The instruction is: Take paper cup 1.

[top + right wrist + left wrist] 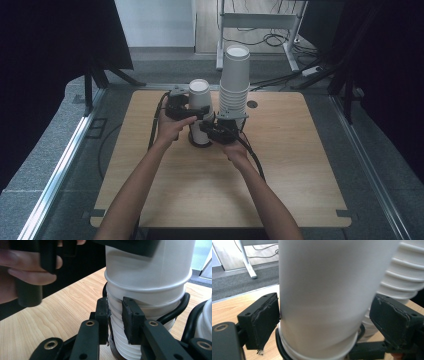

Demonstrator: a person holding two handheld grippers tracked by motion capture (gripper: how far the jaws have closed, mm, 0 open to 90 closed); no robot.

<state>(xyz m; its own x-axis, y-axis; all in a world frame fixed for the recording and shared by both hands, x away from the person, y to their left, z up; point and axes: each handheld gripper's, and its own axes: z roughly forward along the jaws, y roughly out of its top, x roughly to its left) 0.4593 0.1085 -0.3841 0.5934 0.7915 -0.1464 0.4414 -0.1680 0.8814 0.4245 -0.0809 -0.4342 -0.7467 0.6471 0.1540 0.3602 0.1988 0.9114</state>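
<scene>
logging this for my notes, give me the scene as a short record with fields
table: wooden, bears two stacks of upturned white cups
short stack: centre, base in a black ring
tall stack: just right of it
left claw: open round the top cup of the short stack, one pad touching
right claw: shut, low at the short stack's rims; whether it pinches one is unclear

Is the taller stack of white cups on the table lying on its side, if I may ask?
No, the taller stack of cups stands upright, mouths down, on the wooden table beside the shorter stack.
</scene>
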